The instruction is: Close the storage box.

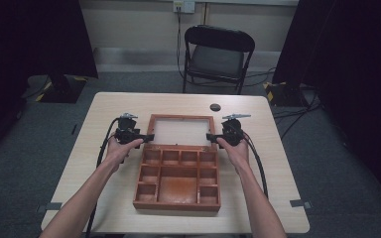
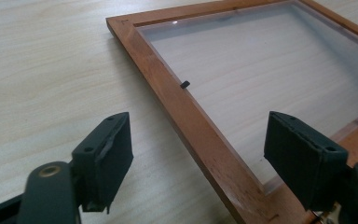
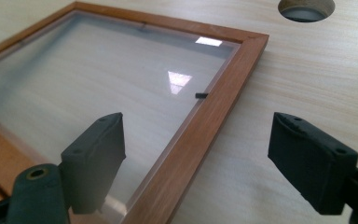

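You sit at a pale wood-grain counter (image 1: 114, 106) with a two-jaw black gripper in each hand. In the middle lies an open reddish-brown wooden box (image 1: 178, 181), its base divided into small compartments around one larger central one. Its lid — a wooden frame with a clear glazed panel (image 1: 181, 131) — is folded back flat on the counter beyond the base, on the side away from you.

Your left gripper (image 1: 148, 137) is at the lid's left edge, and your right gripper (image 1: 211, 136) is at its right edge, so the lid lies between your two hands. Both point inward toward each other.

In the left gripper view, the jaws stand apart with the lid's wooden side rail (image 2: 200, 135) running up between them; neither pad touches the wood. The left pad is over bare counter, the right pad over the glazing near the hinge side. A small black clip (image 2: 185, 85) sits on the rail's inner edge.

In the right gripper view, the jaws are likewise released — the opposite rail (image 3: 200, 140) passes between them untouched, one pad over the glazing, the other over bare counter. A round hole in the counter (image 3: 306, 8) shows beyond the lid's far corner.

Behind the counter stands a black folding chair (image 1: 217, 57).
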A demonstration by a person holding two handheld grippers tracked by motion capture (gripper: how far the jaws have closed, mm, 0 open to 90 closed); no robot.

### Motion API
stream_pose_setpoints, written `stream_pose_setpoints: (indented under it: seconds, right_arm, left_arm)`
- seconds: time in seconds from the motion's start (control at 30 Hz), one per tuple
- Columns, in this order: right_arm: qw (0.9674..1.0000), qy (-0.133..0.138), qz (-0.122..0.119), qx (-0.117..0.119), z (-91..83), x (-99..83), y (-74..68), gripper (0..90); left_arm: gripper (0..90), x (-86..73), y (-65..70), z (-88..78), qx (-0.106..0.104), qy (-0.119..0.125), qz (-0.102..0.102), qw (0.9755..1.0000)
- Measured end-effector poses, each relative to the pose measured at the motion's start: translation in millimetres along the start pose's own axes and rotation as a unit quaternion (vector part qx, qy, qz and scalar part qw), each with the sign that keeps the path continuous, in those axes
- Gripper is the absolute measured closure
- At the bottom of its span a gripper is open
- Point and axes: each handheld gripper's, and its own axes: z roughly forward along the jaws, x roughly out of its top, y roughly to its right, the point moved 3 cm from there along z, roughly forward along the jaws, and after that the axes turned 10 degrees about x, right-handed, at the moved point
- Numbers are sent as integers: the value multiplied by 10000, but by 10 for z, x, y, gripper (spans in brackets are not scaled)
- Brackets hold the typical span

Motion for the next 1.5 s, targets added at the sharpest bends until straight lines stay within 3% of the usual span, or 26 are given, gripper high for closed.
stream_pose_setpoints:
  seconds: [0.17,0.27,0.43,0.5,0.67,0.83,1.2,1.27,1.37,1.5]
  right_arm:
    - [9997,-233,51,-6,93,-29,32,179]
    - [9997,-223,140,17,119,-39,33,161]
    - [9994,-230,261,70,139,-37,33,157]
    - [9982,-292,455,248,158,-45,29,159]
    - [9972,-231,577,420,198,-61,34,152]
    - [9959,-197,664,574,249,-67,-9,151]
    - [9950,-223,777,592,299,-60,-41,132]
    - [9951,-214,767,584,292,-59,-46,134]
    - [9952,-172,753,605,284,-63,-45,137]
    - [9955,-119,749,566,261,-71,-47,153]
  left_arm:
    - [240,16,-26,37,-59,-112,-139,9998]
    - [222,8,-42,58,67,-212,-123,9997]
    - [216,-4,-36,93,-2,-309,-214,9993]
    - [216,-3,-28,97,-16,-331,-220,9992]
    - [222,-2,28,106,-215,-416,-227,9986]
    - [222,9,34,106,-216,-458,-202,9985]
    - [183,-4,66,181,-393,-519,-569,9963]
    - [233,5,108,168,-504,-475,-422,9967]
    - [234,16,118,163,-438,-470,-346,9973]
    - [234,14,121,163,-451,-455,-365,9973]
